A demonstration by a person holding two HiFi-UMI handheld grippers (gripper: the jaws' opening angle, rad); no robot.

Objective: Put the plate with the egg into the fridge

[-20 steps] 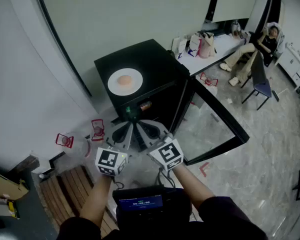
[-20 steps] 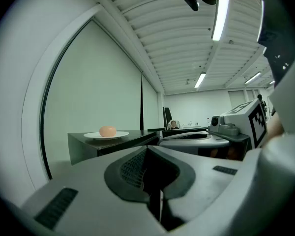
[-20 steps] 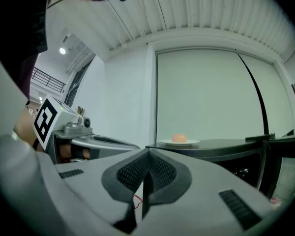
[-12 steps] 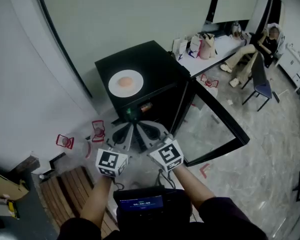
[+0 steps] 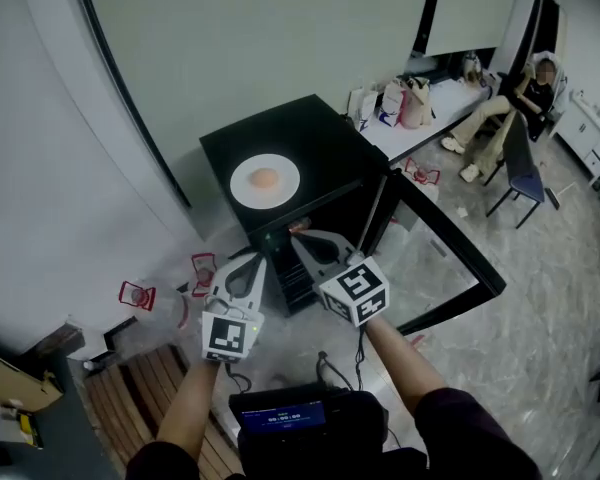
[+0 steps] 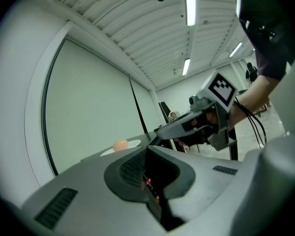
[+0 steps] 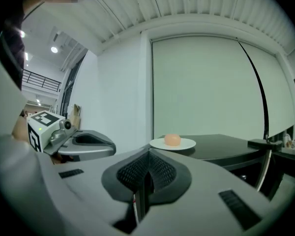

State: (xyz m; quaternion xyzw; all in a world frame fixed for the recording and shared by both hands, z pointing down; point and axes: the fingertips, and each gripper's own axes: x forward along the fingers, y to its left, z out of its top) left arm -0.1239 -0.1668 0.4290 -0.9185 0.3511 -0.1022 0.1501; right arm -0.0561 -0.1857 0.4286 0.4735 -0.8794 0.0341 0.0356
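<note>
Approach step: my left tongs (image 5: 248,268) and right tongs (image 5: 310,246) were closed and empty, short of the plate (image 5: 286,190) with the egg (image 5: 264,178) atop the fridge (image 5: 320,143) — next, I judged, jaws had to part to grip its rim.

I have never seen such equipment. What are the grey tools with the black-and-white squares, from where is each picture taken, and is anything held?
There is no robot: a person holds a hand tool, a gripper, in each hand. One picture comes from a camera on the person's head, looking down: the left gripper and the right gripper point toward a black fridge whose glass door stands open. The other two come from a camera on each gripper, looking along its jaws. On top of the fridge lies a white plate with an egg. Both grippers have their jaws together and hold nothing; the plate is untouched. The marked cubes are parts of the grippers.
</note>
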